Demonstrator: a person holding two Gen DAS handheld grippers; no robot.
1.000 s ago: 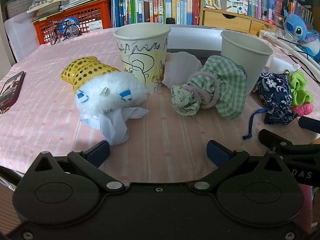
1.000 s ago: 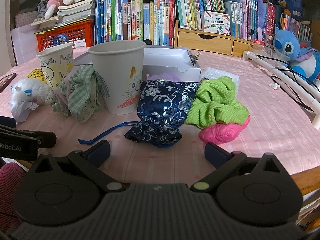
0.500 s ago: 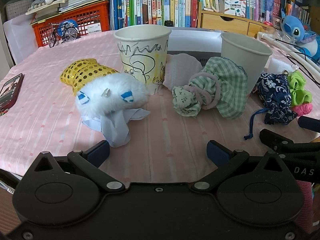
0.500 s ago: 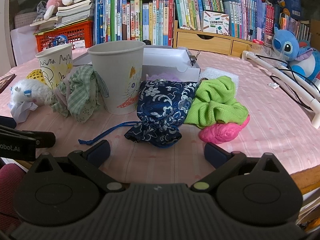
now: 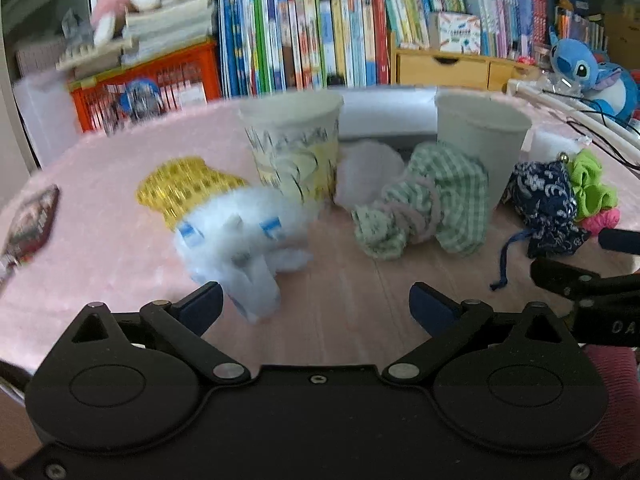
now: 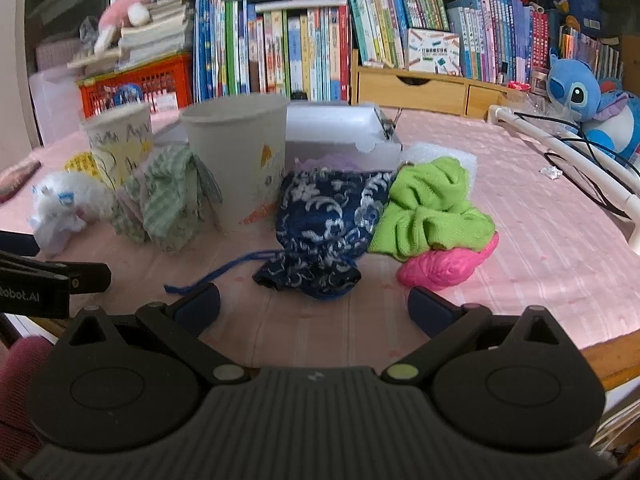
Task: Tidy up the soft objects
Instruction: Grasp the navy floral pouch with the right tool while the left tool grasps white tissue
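Note:
My left gripper [image 5: 316, 304] is open and empty, just short of a white fluffy toy [image 5: 244, 232] with a gold sequin pouch [image 5: 184, 190] behind it. A green checked cloth bundle [image 5: 432, 208] lies to its right. Two paper cups stand behind: a scribbled one [image 5: 294, 148] and a plain one [image 5: 480, 148]. My right gripper [image 6: 314, 306] is open and empty in front of a navy floral pouch [image 6: 324, 224], a lime green scrunchie [image 6: 432, 208] and a pink scrunchie [image 6: 448, 262].
A pink tablecloth [image 6: 540, 208] covers the table. A white box [image 6: 340, 132] stands behind the cups. A phone [image 5: 30, 224] lies at the left. White tubing with cables [image 6: 568, 156] runs along the right. Bookshelves and a blue plush [image 6: 588, 104] are behind.
The left gripper has moved forward and lower toward the white fluffy toy, with motion blur in its view. The right gripper has edged slightly closer to the navy pouch. Both stay open.

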